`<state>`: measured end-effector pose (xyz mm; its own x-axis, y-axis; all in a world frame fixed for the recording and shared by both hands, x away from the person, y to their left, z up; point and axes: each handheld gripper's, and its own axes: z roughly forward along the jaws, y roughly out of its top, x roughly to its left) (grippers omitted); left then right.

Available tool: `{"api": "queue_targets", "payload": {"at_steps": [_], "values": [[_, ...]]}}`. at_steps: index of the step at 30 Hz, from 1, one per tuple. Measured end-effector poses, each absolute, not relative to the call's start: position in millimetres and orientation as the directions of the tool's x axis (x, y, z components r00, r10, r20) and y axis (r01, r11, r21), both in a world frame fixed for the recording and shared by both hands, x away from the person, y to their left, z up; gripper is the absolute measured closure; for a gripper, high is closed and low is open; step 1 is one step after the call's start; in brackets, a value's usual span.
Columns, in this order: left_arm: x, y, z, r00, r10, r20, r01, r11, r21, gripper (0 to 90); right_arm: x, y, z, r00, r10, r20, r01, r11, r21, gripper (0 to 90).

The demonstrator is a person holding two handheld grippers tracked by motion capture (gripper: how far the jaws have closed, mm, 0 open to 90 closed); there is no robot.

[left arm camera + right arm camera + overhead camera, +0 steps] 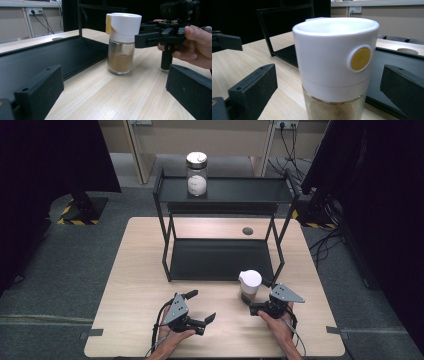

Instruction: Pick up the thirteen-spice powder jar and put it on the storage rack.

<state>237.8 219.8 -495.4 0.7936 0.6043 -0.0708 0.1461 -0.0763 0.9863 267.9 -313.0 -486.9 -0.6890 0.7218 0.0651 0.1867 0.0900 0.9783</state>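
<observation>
While both grippers' fingers gape, the spice jar stands on pale wood table (grey floor).

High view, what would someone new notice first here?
A white-capped spice jar of brown powder stands on the wooden table before the black two-tier rack, with the right gripper open around it. A second jar stands on the rack's top shelf. The left gripper waits open nearby.
</observation>
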Motion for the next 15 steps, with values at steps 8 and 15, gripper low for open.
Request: {"api": "queue_targets", "payload": {"at_steps": [8, 15], "values": [[238.4, 220.2, -495.7, 0.794, 0.603, -0.075, 0.151, -0.076, 0.986, 1.0, 275.3, -311.5, -489.3, -0.690, 0.721, 0.052, 0.187, 0.109, 0.976, 10.3], [239.1, 220.1, -496.6, 0.795, 0.601, -0.083, 0.158, -0.074, 0.985, 1.0, 283.1, -310.2, -489.6, -0.703, 0.709, 0.044, 0.196, 0.134, 0.971, 22.1]]}}
